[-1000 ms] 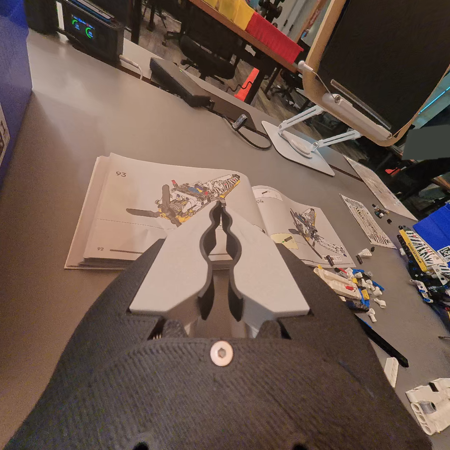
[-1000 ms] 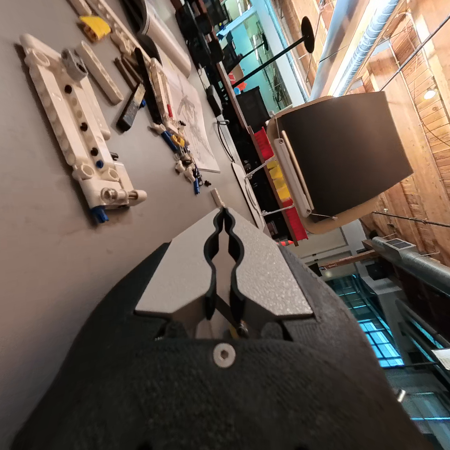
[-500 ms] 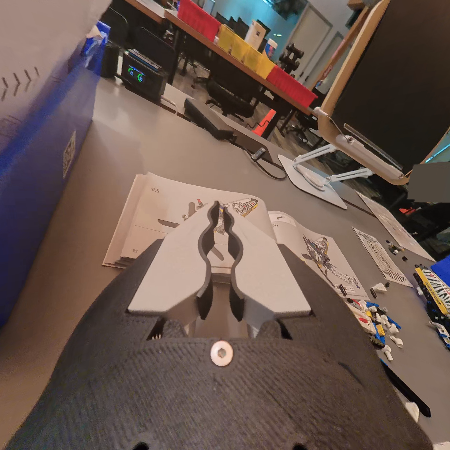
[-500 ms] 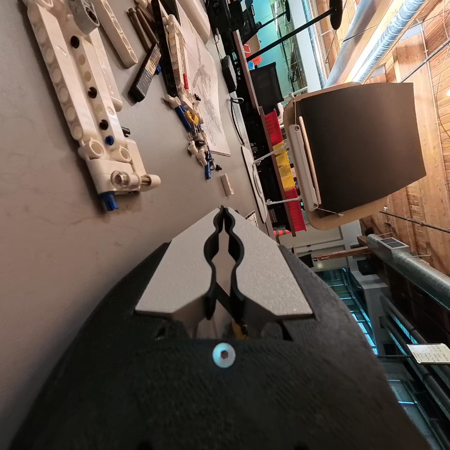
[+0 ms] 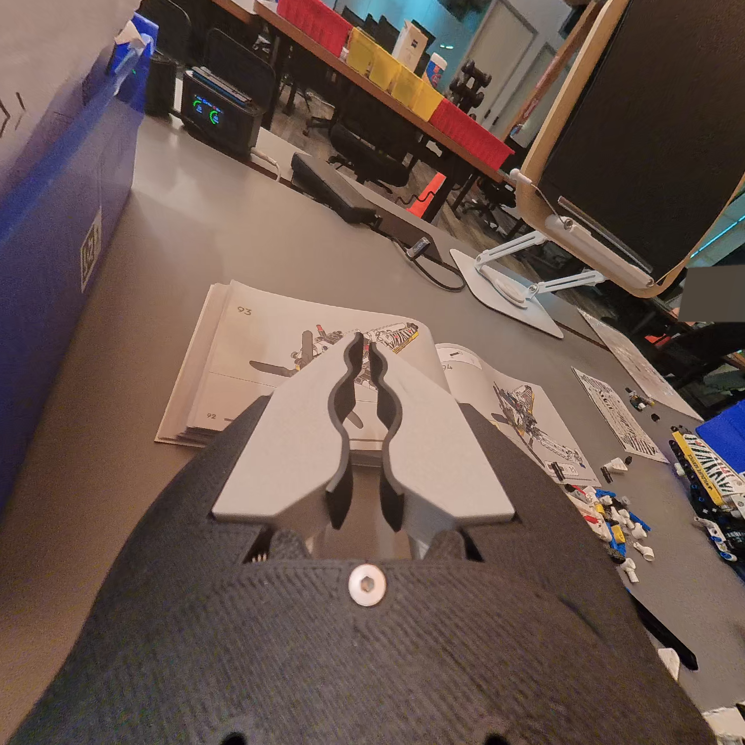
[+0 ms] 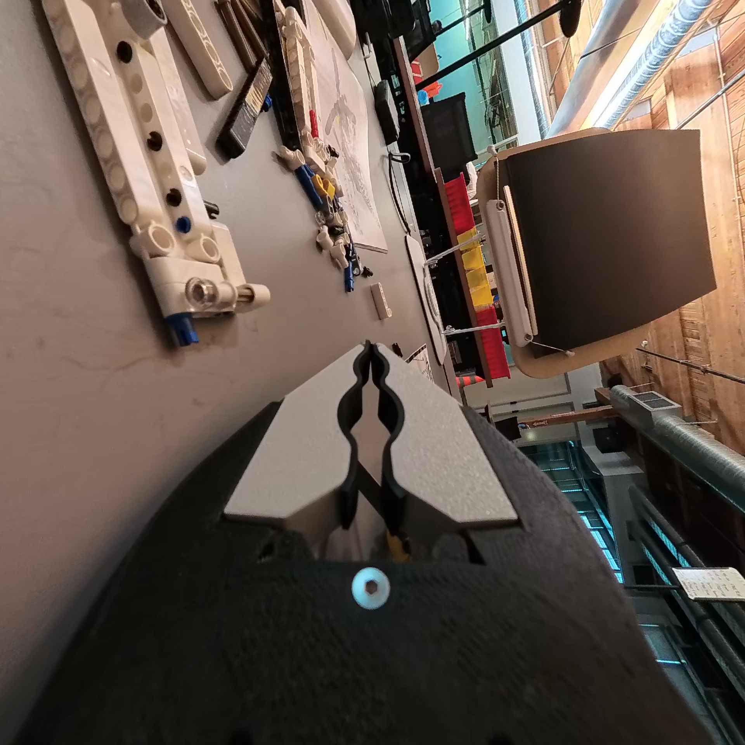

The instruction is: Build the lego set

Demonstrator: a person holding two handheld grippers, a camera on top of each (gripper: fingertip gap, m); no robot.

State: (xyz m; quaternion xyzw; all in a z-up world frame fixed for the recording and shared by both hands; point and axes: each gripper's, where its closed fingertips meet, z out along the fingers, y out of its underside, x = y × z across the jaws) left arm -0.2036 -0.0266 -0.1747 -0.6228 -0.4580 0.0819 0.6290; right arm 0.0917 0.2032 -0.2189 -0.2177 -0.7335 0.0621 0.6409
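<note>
While both tongs, left gripper (image 5: 363, 342) and right gripper (image 6: 369, 350), hung closed and empty, checking the manual (image 5: 258, 363) before picking seemed wise.

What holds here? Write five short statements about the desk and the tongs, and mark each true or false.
1. The instruction booklet lies open on the table. True.
2. The right tongs grip the white beam assembly. False: it lies on the table, apart from them.
3. A blue pin sticks out of that assembly's near end. True.
4. The blue box stands right of the booklet. False: left.
5. The sticker sheet lies on the booklet. False: beside it, on the table.
</note>
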